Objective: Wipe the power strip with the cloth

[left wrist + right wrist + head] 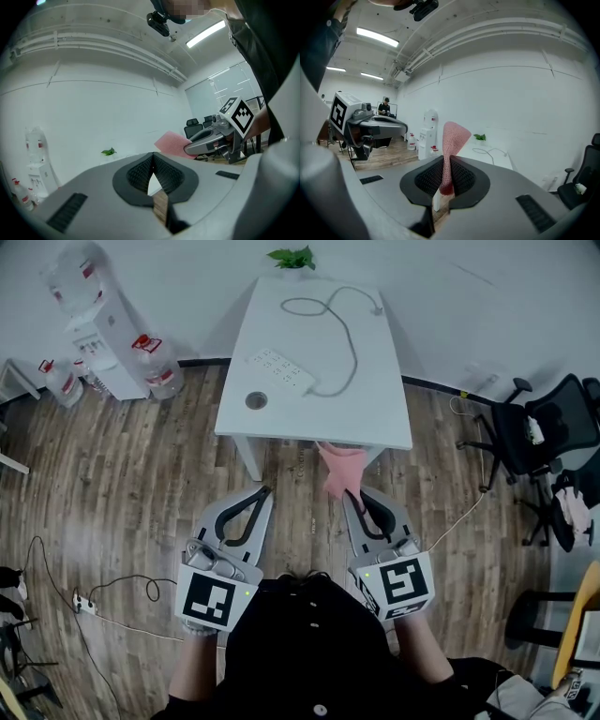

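A white power strip [279, 369] lies on the white table [375, 418], its grey cord [345, 329] looping toward the far edge. My right gripper [354, 495] hovers in front of the table's near edge, shut on a pink cloth [339, 469] that sticks out past its tips. In the right gripper view the cloth [451, 145] stands pinched between the jaws. My left gripper [260, 493] is beside it, shut with nothing held; its jaws meet in the left gripper view [152, 161], where the pink cloth [171, 143] shows at right.
A round cable hole [256, 400] is in the table's near left corner and a small plant [292, 257] at its far edge. A water dispenser [108, 343] with bottles stands left. Black office chairs [530, 442] stand right. Another power strip with cable [86, 604] lies on the wooden floor.
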A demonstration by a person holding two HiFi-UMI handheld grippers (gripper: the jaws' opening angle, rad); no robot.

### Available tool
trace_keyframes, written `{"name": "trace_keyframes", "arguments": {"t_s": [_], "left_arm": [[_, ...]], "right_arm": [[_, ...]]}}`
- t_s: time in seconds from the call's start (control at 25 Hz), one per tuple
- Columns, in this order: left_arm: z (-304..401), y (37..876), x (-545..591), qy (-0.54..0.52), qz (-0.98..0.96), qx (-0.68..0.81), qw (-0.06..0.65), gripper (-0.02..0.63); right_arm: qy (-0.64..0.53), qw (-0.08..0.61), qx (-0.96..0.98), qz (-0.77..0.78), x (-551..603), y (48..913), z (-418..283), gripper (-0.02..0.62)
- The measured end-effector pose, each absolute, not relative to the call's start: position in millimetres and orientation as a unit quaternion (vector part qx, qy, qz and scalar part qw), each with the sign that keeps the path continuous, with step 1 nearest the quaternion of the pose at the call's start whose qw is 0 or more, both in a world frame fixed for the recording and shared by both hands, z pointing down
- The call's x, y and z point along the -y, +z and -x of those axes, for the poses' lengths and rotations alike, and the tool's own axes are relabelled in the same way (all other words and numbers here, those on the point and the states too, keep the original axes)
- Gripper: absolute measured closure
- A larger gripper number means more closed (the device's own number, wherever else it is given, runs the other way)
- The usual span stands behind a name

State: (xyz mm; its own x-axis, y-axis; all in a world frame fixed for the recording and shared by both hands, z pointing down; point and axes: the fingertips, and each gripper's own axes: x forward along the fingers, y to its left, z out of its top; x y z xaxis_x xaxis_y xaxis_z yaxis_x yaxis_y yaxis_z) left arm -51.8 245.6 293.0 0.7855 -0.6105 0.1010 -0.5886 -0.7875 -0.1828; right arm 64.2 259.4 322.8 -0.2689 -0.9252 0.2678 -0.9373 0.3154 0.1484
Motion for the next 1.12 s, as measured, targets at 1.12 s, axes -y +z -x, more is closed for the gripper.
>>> {"name": "trace_keyframes", "arguments": {"t_s": [1.12], "left_arm": [[40, 297, -179, -0.071, 0.938, -0.329, 0.083, 0.592]], "right_arm": [[0.012, 0.159, 0.796, -0.584, -187, 335, -85, 0.546]]}}
